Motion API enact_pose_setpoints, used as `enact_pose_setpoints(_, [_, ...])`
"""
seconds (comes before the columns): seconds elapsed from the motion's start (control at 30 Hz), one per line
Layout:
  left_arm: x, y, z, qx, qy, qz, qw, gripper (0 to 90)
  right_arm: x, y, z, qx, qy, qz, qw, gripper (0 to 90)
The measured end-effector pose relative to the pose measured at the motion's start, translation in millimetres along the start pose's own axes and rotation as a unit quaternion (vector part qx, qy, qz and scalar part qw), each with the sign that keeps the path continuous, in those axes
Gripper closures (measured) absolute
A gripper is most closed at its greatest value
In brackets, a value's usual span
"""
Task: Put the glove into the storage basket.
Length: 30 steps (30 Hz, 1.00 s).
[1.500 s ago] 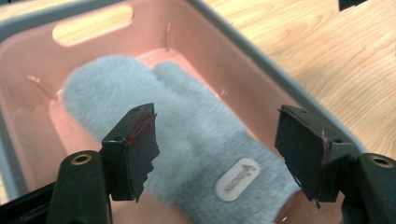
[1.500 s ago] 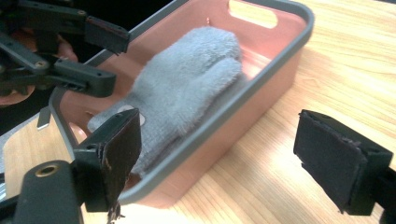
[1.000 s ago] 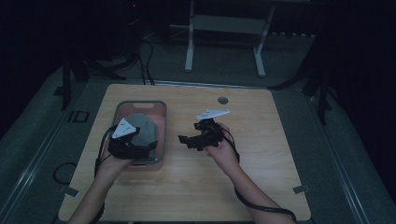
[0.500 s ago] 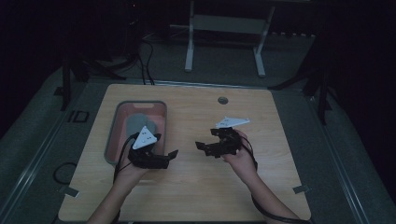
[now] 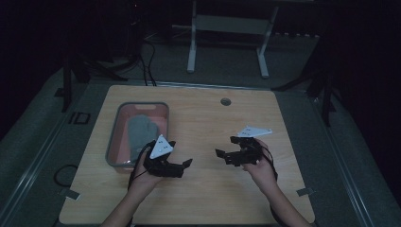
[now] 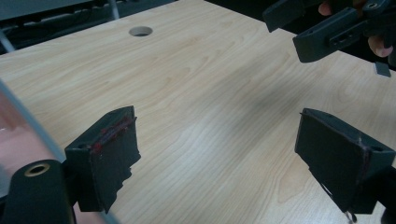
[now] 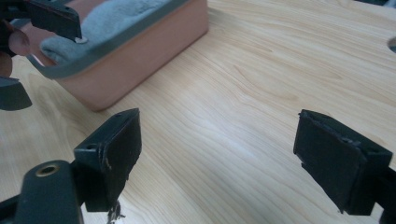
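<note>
So the grey cloth is lying flat inside the pink tub, which sits on the left side of the worktop. In the right gripper view you can see the cloth sitting a bit above the grey rim of the tub, so it's not buried deep.

What I'd worry about: the left hand-held gripper is right beside the tub's near corner, and its cable hangs close to that edge. My guess is a careless swing could bump or drag the tub, since it looks light. The two grippers also point at each other across the middle of the worktop, so the jaws could knock together if both move inward at once.

Left hand-held gripper: jaws spread wide, nothing between them, just bare wood below. It touches nothing as far as I can tell.

Right hand-held gripper, well apart from the tub: same deal in its own view, jaws wide apart and empty, hovering over the worktop.
</note>
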<state>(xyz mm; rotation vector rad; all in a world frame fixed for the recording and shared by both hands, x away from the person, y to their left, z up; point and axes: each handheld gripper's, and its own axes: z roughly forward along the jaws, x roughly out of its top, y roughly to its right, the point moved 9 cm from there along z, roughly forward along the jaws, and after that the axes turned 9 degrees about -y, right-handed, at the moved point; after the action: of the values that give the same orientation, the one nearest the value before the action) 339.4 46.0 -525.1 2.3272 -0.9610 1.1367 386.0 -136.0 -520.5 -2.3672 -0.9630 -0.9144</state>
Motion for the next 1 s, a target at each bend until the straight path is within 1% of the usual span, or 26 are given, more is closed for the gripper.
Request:
enact_pose_setpoints(0.13, [-4.0, 7.8, 8.4, -0.005, -0.006, 0.005, 1.0, 13.5, -12.4, 9.4, -6.4, -0.007, 0.0, 0.001, 1.0, 14.9])
enact_pose_setpoints(0.37, [-12.7, 23.3, 24.6, -0.023, -0.022, 0.018, 0.9993, 13.5, -37.6, 23.1, -16.8, -0.017, -0.003, -0.006, 0.9998, 14.5])
enact_pose_setpoints(0.43, [-14.0, 26.8, 28.3, -0.026, -0.024, 0.02, 0.9992, 13.5, -45.1, 26.8, -18.3, -0.021, -0.006, -0.01, 0.9997, 14.5])
enact_pose_setpoints(0.47, [-14.2, 28.5, 29.8, -0.028, -0.021, 0.02, 0.9992, 13.5, -48.8, 28.4, -19.0, -0.022, -0.007, -0.01, 0.9997, 14.5])
enact_pose_setpoints(0.57, [-16.5, 33.7, 34.7, -0.033, -0.022, 0.024, 0.9989, 13.5, -60.1, 32.2, -18.9, -0.026, -0.013, -0.011, 0.9995, 14.5])
enact_pose_setpoints(0.67, [-20.8, 38.4, 39.9, -0.037, -0.028, 0.03, 0.9985, 13.5, -71.4, 36.4, -17.4, -0.034, -0.022, -0.016, 0.9991, 14.5])
enact_pose_setpoints(0.77, [-25.4, 42.0, 43.7, -0.042, -0.036, 0.034, 0.9979, 13.5, -81.0, 39.5, -16.5, -0.033, -0.023, -0.012, 0.9991, 14.5])
enact_pose_setpoints(0.87, [-30.1, 44.3, 47.0, -0.044, -0.041, 0.033, 0.9976, 13.5, -90.1, 41.8, -15.7, -0.037, -0.024, -0.019, 0.9989, 13.9])
enact_pose_setpoints(0.9, [-30.1, 44.3, 47.0, -0.044, -0.041, 0.033, 0.9976, 13.5, -90.1, 41.8, -15.7, -0.037, -0.024, -0.019, 0.9989, 13.9])
enact_pose_setpoints(1.0, [-36.7, 45.6, 50.1, -0.044, -0.045, 0.033, 0.9975, 13.4, -102.0, 44.6, -16.9, -0.043, -0.02, -0.024, 0.9986, 13.5])
